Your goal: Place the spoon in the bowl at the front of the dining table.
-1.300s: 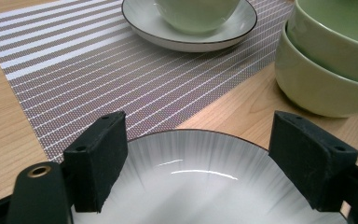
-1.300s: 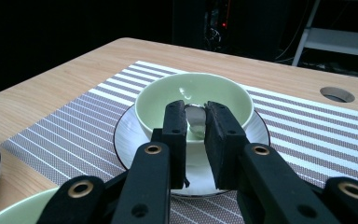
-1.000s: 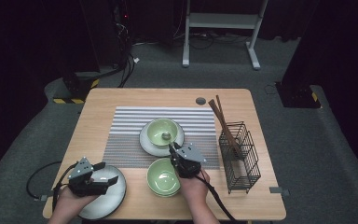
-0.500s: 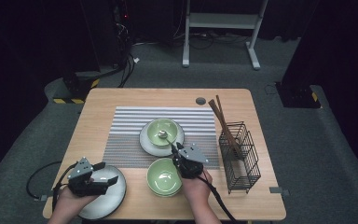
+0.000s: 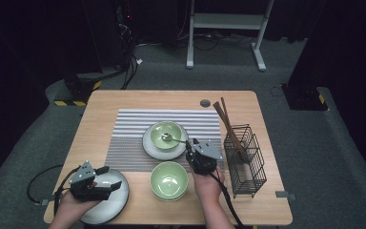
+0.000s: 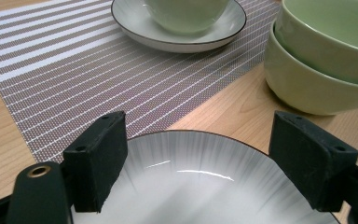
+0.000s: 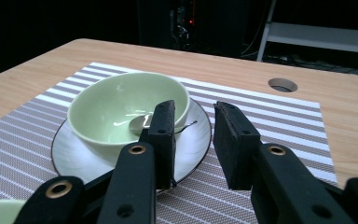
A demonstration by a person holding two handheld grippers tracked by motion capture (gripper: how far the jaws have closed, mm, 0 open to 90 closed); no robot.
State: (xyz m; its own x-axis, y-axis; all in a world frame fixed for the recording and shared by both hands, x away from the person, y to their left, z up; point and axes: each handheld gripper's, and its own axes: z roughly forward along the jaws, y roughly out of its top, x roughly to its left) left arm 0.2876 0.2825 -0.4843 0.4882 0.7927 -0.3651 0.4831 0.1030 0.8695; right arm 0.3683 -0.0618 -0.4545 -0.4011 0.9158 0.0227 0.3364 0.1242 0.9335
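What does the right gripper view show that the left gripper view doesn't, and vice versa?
Right gripper view alone: the spoon lying inside the green bowl, the round hole in the table, and the right gripper, whose jaws have just been opening with nothing between them.

Left gripper view alone: the left gripper open over the near plate, and the stacked green bowls on bare wood.

Both: the striped placemat and the saucer under the green bowl.
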